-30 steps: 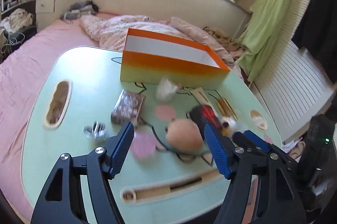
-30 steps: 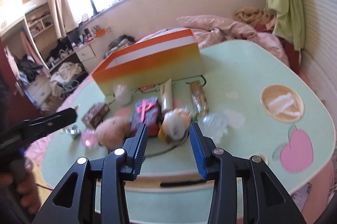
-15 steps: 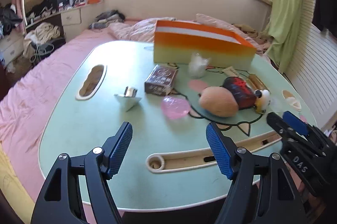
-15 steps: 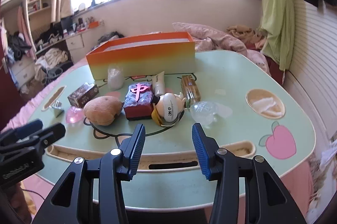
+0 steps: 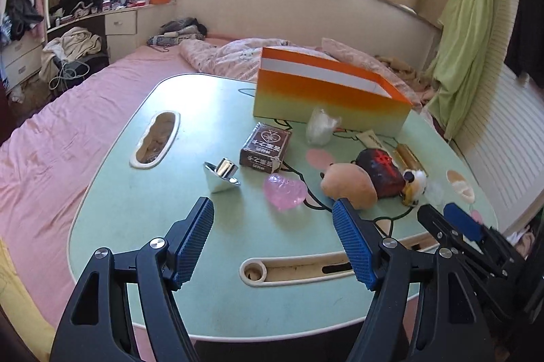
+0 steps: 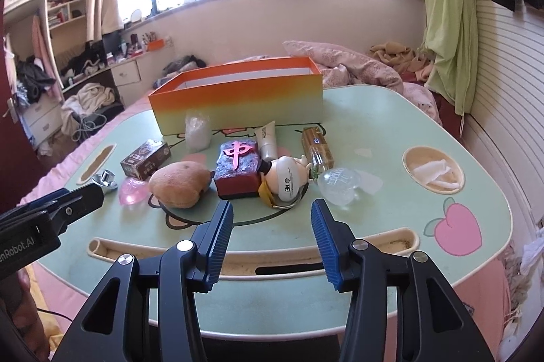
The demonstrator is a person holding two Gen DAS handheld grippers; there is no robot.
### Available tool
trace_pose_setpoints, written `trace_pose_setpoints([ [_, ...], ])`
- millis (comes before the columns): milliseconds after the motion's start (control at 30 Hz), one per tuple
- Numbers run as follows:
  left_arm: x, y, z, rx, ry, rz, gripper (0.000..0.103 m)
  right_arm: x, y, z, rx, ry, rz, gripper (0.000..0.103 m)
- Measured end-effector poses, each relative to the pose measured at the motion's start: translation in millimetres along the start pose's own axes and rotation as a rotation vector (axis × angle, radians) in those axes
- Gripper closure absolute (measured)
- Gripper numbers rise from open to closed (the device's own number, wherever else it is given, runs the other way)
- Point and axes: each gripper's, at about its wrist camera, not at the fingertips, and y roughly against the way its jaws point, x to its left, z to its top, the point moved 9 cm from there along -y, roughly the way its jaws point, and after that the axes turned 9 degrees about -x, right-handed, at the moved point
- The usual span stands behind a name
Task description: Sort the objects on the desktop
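Left wrist: left gripper [image 5: 273,238] empty, jaws spread, over the table [image 5: 142,212] near edge. Pink heart [image 5: 285,191] lies straight ahead between the fingers, silver piece [image 5: 222,178] ahead-left; box [image 5: 326,97] sits far behind.

Right wrist: right gripper [image 6: 272,234] gaping, holding nothing. Figurine [image 6: 287,180] dead ahead, nearest this hand; red block [image 6: 238,168] and potato [image 6: 180,183] to its left. Items all lie outside the box [image 6: 238,97].

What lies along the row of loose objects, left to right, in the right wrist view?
Silver ingot → pink heart → brown plush → red mahjong block → white helmet figurine → clear shell.
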Motion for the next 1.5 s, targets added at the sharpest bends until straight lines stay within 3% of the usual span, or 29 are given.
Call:
trace_pose_setpoints([
  [267, -1.5, 5.6, 0.0, 0.015, 0.012, -0.029, 0.030, -1.2, 2.4, 2.8, -0.004, -0.044, 0.005, 0.053],
  [600, -2.5, 3.0, 1.6, 0.027, -0.006, -0.023, 0.030, 11.5, 3.6, -1.5, 0.013, 0.004, -0.021, 0.050],
  [733, 0.3, 7.2, -0.4, 0.010, -0.009, -0.021, 0.030, 6.8, 5.7, 0.6, -0.032, -0.026, -0.030, 0.037],
  [833, 1.0, 4.1, -4.5, 0.049, -0.014, -0.033, 0.030, 6.7, 3.8, 1.4, -0.005, -0.026, -0.031, 0.037],
  [1167, 8.6, 9.0, -2.4, 0.010, -0.102, -0.003, 0.030, 11.0, 1.5, 1.2, 0.019, 0.012, -0.049, 0.037],
  [1500, 13.2, 2.3, -1.7, 0.016, -0.121, 0.024, 0.030, 9.5, -1.3, -0.6, 0.046, 0.017, -0.065, 0.037],
])
